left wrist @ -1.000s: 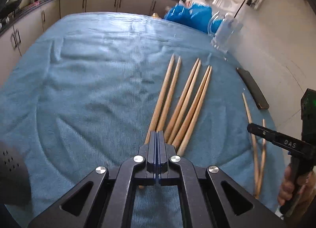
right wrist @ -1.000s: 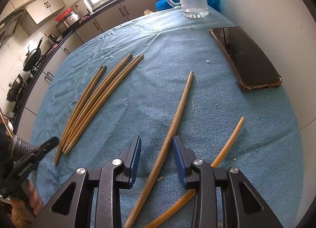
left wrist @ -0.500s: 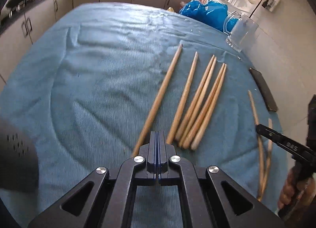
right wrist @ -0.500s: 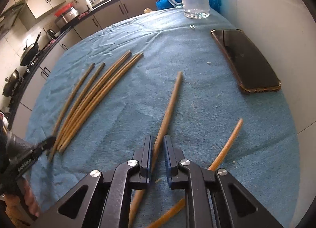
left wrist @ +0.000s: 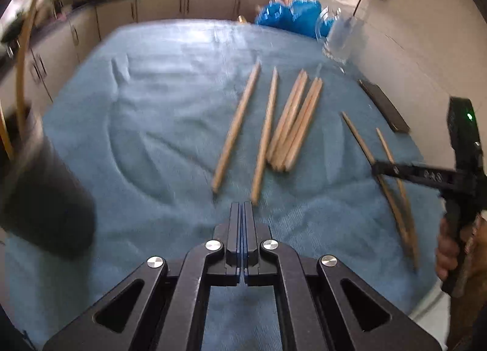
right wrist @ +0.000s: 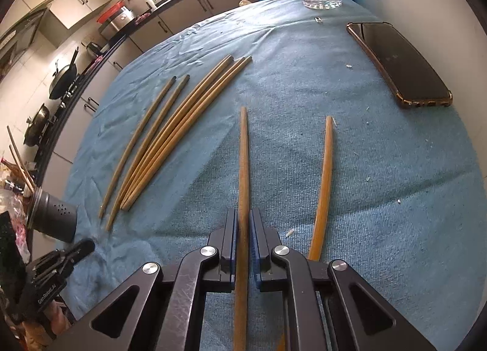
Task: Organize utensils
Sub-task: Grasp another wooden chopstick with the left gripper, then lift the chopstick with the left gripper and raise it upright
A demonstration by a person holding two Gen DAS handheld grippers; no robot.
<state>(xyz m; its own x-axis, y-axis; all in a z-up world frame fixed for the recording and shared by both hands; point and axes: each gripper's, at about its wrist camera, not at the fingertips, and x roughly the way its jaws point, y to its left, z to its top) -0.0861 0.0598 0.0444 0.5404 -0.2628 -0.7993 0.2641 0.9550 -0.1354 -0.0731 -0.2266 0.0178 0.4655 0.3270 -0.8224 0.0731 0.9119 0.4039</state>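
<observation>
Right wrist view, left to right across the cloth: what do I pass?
Dark holder → six loose chopsticks → chopstick clamped in right gripper → curved chopstick → phone.

The left gripper (left wrist: 243,209) is black, with blue pads on the inner faces of its fingers and four round silver screws behind them. The right gripper (right wrist: 243,223) has the same black frame, blue pads and silver screws.
</observation>
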